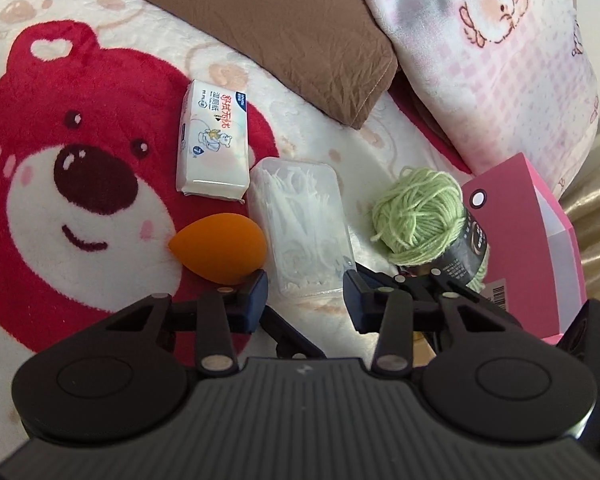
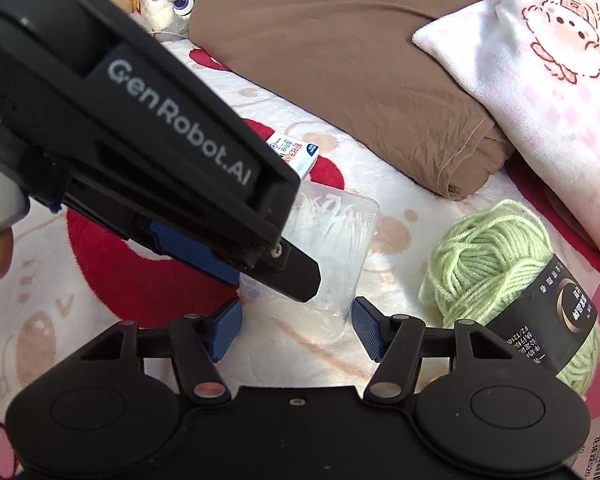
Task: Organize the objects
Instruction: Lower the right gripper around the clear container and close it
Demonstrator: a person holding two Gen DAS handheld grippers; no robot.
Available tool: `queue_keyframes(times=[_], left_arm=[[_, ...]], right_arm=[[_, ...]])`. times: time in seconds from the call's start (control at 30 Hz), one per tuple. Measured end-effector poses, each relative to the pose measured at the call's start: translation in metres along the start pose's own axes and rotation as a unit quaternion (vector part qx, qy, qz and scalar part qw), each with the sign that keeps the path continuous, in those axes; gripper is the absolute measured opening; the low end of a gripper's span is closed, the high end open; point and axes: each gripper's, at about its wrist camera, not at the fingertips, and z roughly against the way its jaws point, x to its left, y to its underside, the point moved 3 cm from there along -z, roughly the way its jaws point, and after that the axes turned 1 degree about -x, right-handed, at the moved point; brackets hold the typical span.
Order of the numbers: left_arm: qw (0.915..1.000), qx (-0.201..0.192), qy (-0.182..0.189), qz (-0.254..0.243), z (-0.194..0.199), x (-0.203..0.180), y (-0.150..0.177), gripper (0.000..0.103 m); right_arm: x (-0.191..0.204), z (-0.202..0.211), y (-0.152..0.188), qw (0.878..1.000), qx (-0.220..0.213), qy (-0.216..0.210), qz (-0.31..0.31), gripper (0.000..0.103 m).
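Left gripper (image 1: pixel 305 286): black linkage arms ending in blue ribbed pads, jaws drawn in to the near end of a clear plastic box (image 1: pixel 300 220). In the left wrist view the pads flank the box's two long sides and appear to press on them. The right wrist view shows this gripper from the side, one pad against the box wall, a person's fingertips at its handle on the frame's left edge.

Right gripper (image 2: pixel 296 326): same build, jaws about half open. The near corner of the clear box (image 2: pixel 332 248) lies between the pads; a gap shows at each pad, so nothing is gripped.

Clear plastic box: rectangular, rounded corners, translucent walls, filled with thin white floss picks. It lies flat on the blanket, directly ahead of both grippers.

Left of the left gripper's pad, touching it or nearly so: an orange makeup sponge (image 1: pixel 220 248), egg-shaped, matte, on its side.

Right of both grippers: a ball of light green yarn (image 1: pixel 418 216), loosely wound, with a glossy black paper band, resting against a smooth pink paper bag (image 1: pixel 528 248) with a white eyelet.

Beyond the sponge and the box: a flat white pack of wet wipes (image 1: pixel 214 146), shiny film wrap with printed lettering.

Underlying surface: a fluffy cream blanket (image 1: pixel 112 32) printed with a red bear face.

Farthest: a creased brown fabric bundle (image 1: pixel 260 28) and a soft pink-checked pillow (image 1: pixel 500 80) with a cartoon print.
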Motion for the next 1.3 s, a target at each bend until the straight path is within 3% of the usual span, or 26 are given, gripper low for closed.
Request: queue_keyframes(times=[0.43,0.87,1.07,1.17,1.2,1.3], left_arm=[[0.9999,0.013,0.007,-0.002,0.002,-0.003,0.004,0.04],[0.993,0.11,0.029,0.031,0.015,-0.012,0.032,0.041],[0.9898,0.139,0.021,0.019,0.022,-0.013,0.039,0.042],[0.9916,0.129,-0.007,0.008,0.022,-0.012,0.037,0.06],[0.9917,0.128,0.0,0.007,0.021,-0.012,0.036,0.066],[0.9943,0.106,-0.007,0.005,0.022,-0.01,0.033,0.066]], right_arm=[[0.009,0.007,0.002,1.0,0.004,0.013,-0.013,0.068],[0.02,0.05,0.028,0.996,0.052,-0.01,-0.069,0.069],[0.024,0.066,0.034,0.992,0.071,-0.049,-0.095,0.072],[0.019,0.07,0.034,0.988,0.072,-0.057,-0.122,0.073],[0.018,0.071,0.034,0.988,0.071,-0.054,-0.128,0.075],[0.012,0.071,0.036,0.985,0.073,-0.055,-0.145,0.076]])
